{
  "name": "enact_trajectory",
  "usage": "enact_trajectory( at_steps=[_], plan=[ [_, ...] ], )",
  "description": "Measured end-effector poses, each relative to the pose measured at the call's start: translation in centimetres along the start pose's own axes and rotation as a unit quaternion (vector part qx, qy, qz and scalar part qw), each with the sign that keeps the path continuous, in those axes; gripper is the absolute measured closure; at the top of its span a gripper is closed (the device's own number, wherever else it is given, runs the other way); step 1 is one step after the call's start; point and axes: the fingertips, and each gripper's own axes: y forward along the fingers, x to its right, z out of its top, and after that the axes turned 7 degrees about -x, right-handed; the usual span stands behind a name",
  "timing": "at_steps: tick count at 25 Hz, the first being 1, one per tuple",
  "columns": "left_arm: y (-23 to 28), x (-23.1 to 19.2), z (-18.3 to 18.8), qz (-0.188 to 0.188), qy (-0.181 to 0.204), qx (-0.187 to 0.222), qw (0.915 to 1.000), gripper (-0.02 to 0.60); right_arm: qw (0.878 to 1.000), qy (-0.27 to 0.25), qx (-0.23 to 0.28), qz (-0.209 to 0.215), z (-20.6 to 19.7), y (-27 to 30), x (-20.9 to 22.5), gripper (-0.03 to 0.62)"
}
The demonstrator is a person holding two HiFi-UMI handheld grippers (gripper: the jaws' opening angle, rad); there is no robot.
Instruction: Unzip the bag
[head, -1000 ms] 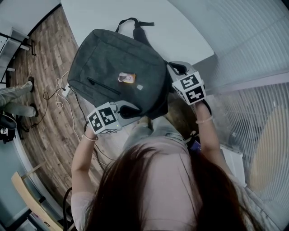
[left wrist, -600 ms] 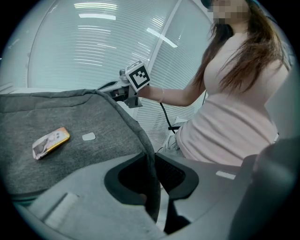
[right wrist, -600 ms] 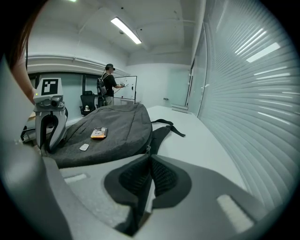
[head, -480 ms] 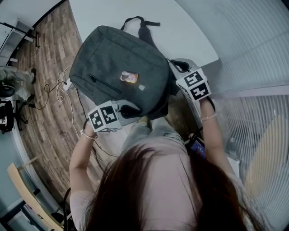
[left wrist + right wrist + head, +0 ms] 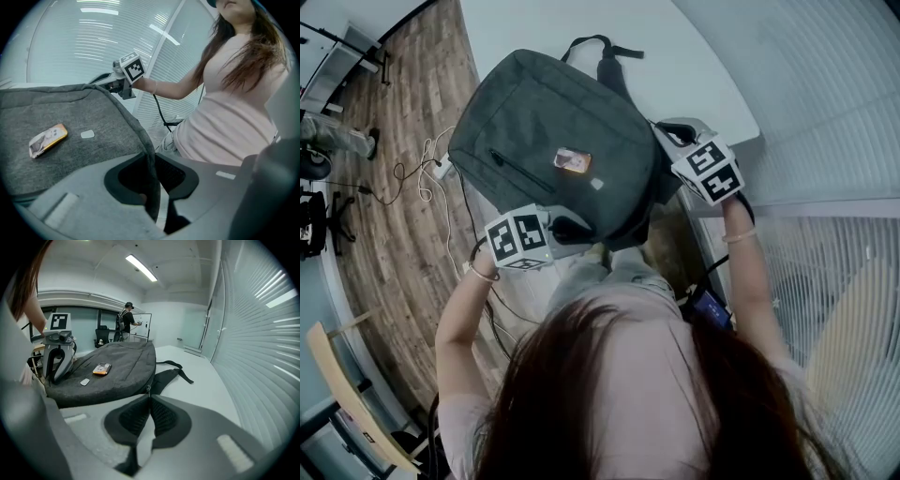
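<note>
1. Jaws of the right gripper (image 5: 149, 399) are pinched nearly together on the zipper pull (image 5: 148, 389) at their tips. The left gripper (image 5: 152, 164) is clamped on the near edge of the grey bag (image 5: 553, 141).
2. The bag lies ahead and left of the right jaws on the white surface (image 5: 694, 66). Its zip seam runs straight ahead from them, and the right hand is nearer the pull.
3. Since a second ago, the right gripper has edged slightly along the seam and rolled; the left gripper is unmoved.
</note>
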Motion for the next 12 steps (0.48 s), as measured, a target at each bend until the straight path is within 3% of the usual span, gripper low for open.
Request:
enact_trajectory(
  at_steps=[12],
  plan=[
    [0.0, 0.3, 0.2, -0.001, -0.005, -0.004, 1.0, 0.506, 0.999, -0.04, 0.003, 0.021, 1.4, 1.1, 0.7, 0.582]
  ],
)
